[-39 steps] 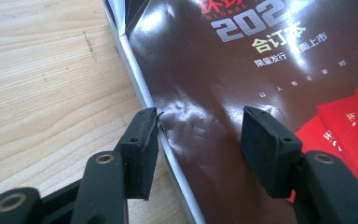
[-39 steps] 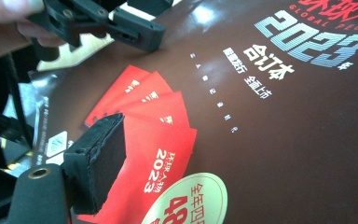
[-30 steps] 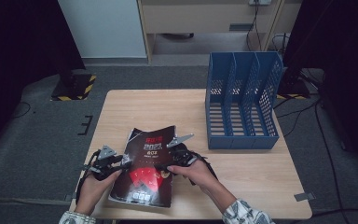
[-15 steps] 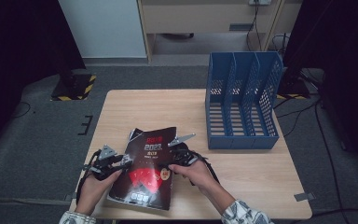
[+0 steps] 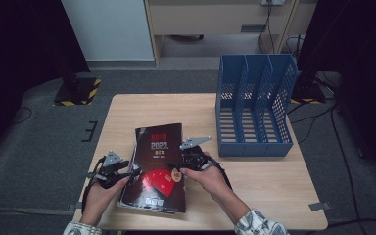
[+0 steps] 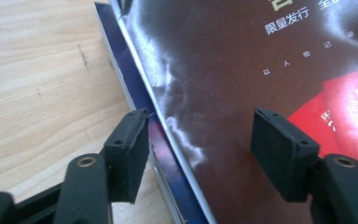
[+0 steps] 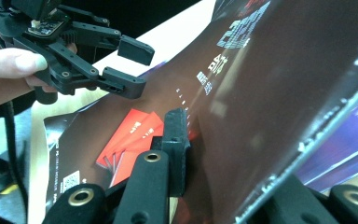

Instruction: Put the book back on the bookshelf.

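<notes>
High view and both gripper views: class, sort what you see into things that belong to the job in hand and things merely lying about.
In the job:
- dark magazine, its right edge lifted
- right gripper, shut on that edge
- left gripper, open at its left edge

Lying about:
- blue file rack
- striped base on the floor

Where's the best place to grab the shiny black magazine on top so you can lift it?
Probably its long side edge, coming in level from the side. The magazine is thin and floppy and lies flat on another one, so only an edge gives a claw something to pinch. The right claw, whose jaws have just been closing, already pinches the right edge, and the cover curls up there.
</notes>
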Demonstrator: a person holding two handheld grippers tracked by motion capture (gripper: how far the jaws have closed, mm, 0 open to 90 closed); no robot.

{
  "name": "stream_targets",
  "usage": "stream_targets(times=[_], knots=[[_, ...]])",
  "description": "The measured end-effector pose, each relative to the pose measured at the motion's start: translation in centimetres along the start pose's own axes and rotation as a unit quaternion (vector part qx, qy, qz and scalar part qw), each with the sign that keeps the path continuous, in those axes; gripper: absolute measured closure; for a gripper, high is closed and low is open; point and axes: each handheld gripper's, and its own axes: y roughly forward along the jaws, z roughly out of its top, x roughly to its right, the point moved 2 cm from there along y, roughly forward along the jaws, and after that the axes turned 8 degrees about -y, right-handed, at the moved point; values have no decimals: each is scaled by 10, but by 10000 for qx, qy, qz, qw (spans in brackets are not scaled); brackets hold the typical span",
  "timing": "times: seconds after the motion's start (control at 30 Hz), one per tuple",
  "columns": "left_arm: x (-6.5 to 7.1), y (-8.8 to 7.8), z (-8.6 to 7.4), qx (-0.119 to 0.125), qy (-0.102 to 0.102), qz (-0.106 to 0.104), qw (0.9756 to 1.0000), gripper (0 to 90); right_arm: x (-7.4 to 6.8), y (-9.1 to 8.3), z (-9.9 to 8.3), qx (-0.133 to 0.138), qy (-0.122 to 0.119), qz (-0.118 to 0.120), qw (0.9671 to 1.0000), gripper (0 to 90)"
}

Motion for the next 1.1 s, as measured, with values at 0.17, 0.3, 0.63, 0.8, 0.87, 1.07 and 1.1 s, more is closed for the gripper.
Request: stream_targets(times=[0.17,0.3,0.63,0.8,0.87,1.07,1.1], knots=[[-1,-1,2,112,-58,-52,9999,339,-3,-6,6,97,-210,-117,9997,780],[1,-1,3,213,-74,-99,9997,313,-5,-10,11,153,-396,-190,9989,788],[2,0,5,317,-51,-133,9994,249,-6,-16,16,296,-582,-358,9972,802],[5,4,6,336,-57,-153,9993,224,-6,-17,18,357,-630,-393,9966,803],[5,5,7,360,-44,-149,9992,204,-6,-19,19,388,-666,-415,9962,805],[3,8,12,543,-49,-154,9984,174,-5,-21,21,473,-719,-506,9950,812],[3,8,12,543,-49,-154,9984,173,-5,-21,21,473,-719,-506,9950,812]])
